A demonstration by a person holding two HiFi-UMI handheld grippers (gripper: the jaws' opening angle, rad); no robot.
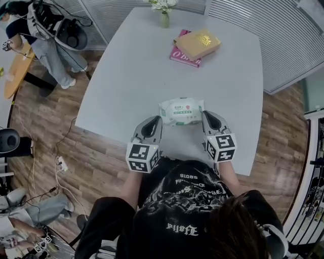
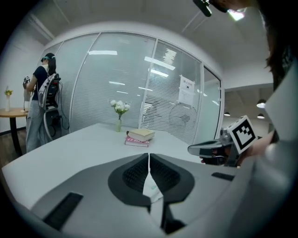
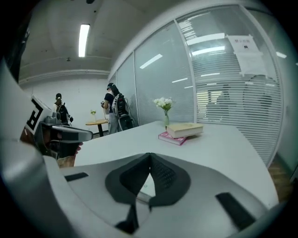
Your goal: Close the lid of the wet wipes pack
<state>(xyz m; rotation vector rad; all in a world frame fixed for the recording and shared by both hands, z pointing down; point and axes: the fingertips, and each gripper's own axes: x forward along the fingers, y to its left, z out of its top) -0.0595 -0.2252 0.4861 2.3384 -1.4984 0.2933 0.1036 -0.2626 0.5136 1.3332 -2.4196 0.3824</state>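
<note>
The wet wipes pack [image 1: 181, 111], white with a green label, lies flat near the front of the white table [image 1: 131, 76]. Its lid looks flat against the top. My left gripper [image 1: 155, 120] hovers just left of the pack, and my right gripper [image 1: 208, 115] just right of it. Neither touches the pack. Both are shut with nothing between the pads. In the left gripper view the fingertips [image 2: 149, 160] meet, and a sliver of the pack [image 2: 152, 188] shows below them. The right gripper [image 2: 209, 148] is at the right there. In the right gripper view the jaws [image 3: 149, 160] are shut too.
Two stacked books [image 1: 195, 46] and a small vase of flowers [image 1: 164, 15] stand at the table's far end. The table's front edge [image 1: 167, 152] is close to my body. A person with equipment [image 1: 48, 35] stands at far left near a round wooden table [image 1: 17, 71].
</note>
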